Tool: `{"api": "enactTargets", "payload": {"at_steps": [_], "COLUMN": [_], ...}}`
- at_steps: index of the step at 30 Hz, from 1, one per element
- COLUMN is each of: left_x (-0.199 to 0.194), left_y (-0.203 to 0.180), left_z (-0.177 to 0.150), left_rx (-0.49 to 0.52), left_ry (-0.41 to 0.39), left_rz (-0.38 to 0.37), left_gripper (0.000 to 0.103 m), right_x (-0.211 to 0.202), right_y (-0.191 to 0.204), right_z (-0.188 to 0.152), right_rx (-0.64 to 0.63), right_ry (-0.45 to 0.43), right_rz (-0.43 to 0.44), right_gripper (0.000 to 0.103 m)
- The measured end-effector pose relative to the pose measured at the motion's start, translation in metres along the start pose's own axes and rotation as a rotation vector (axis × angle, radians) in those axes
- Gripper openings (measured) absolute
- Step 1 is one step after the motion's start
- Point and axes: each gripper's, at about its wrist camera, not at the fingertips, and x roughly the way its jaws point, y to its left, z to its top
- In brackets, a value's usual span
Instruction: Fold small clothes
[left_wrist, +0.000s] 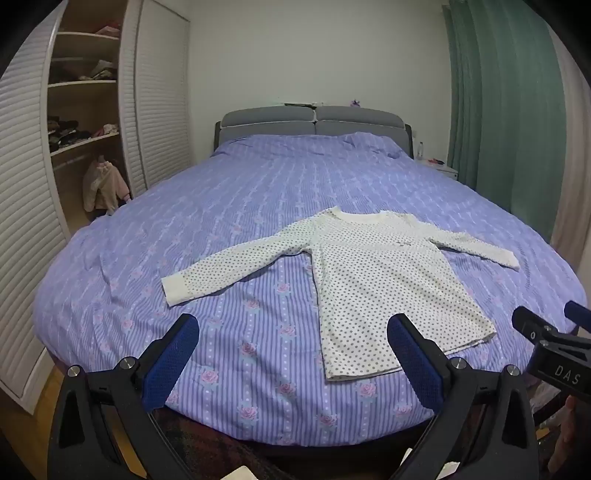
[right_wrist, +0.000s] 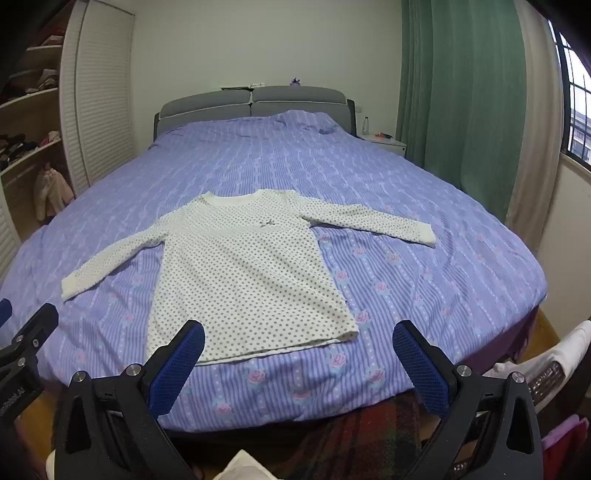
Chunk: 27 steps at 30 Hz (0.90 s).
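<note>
Cream polka-dot fabric lies spread flat on the bed (left_wrist: 258, 369): the small long-sleeved top (left_wrist: 384, 280) sits near the foot edge, hem toward you, both sleeves out sideways. Your left gripper (left_wrist: 293, 360) and right gripper (right_wrist: 297, 363) hover short of the foot edge, fingers spread wide and empty. Start with one sleeve: pinch its cuff (right_wrist: 72, 286), lift low, and lay it across the body without dragging the hem.

Bare bedspread (right_wrist: 424, 229) rings the shirt (right_wrist: 243, 273); wardrobe (left_wrist: 92, 110) and curtain (right_wrist: 461, 92) stand well apart.
</note>
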Motion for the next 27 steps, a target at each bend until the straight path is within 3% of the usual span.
{"api": "enactTargets", "payload": {"at_steps": [27], "left_x": [-0.009], "left_y": [0.002], "left_z": [0.003], "left_rx": [-0.014], "left_ry": [-0.021], "left_rz": [0.023], "left_gripper": [0.103], "right_x": [0.005], "right_y": [0.000], "right_z": [-0.005], "right_rx": [-0.021], "right_ry": [0.008], "right_rz": [-0.003], "right_gripper": [0.103]}}
